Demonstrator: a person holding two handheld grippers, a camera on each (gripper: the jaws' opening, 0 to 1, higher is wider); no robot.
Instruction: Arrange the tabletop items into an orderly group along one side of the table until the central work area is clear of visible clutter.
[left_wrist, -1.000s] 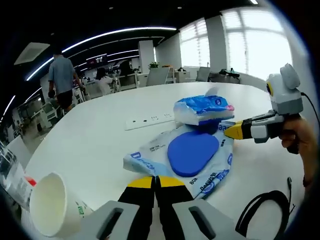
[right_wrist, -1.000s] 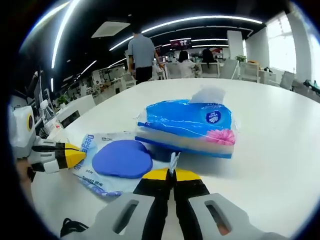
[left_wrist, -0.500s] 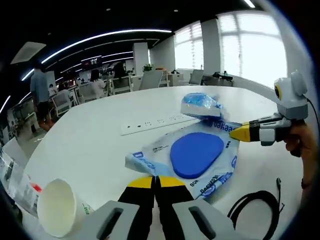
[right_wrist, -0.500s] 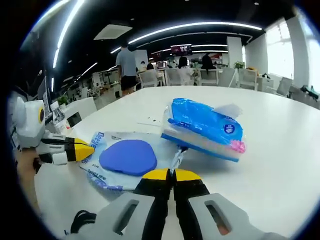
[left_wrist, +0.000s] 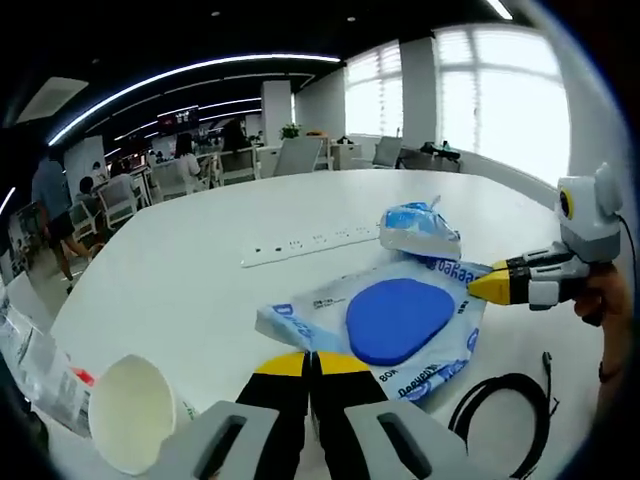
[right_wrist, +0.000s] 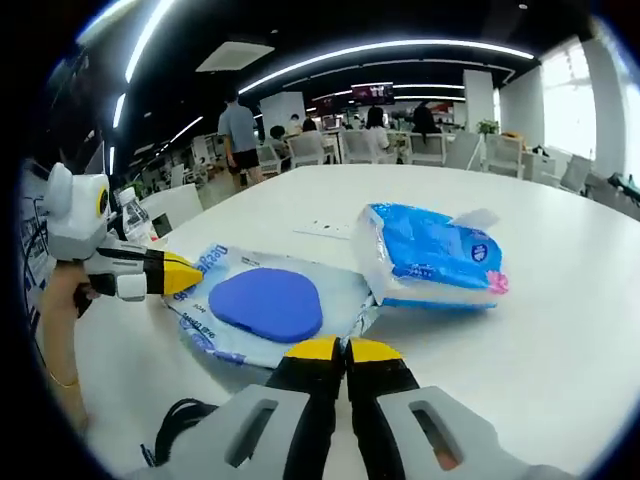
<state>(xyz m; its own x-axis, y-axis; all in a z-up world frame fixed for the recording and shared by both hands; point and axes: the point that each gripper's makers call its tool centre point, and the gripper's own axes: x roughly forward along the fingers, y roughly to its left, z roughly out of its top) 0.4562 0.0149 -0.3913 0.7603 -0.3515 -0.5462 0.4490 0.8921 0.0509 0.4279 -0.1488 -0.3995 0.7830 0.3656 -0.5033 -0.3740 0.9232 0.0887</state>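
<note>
Plastic-wrapped tissue pack looks soft and light; the flat wipes pack beside it looks limp and slippery, best pinched at an edge. Left gripper and right gripper both have their jaws pressed together, holding nothing, over the white bench.

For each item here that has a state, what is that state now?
Tissue pack: lying flat, one tissue sticking out.
Wipes pack: flat, blue lid shut.
Paper cup: on its side.
Black cable: coiled.
Left tongs: shut.
Right tongs: shut.

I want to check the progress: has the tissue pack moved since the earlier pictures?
Yes. The tissue pack lay over the wipes packet edge before; now it has turned and slid off it, away from the blue lid.
</note>
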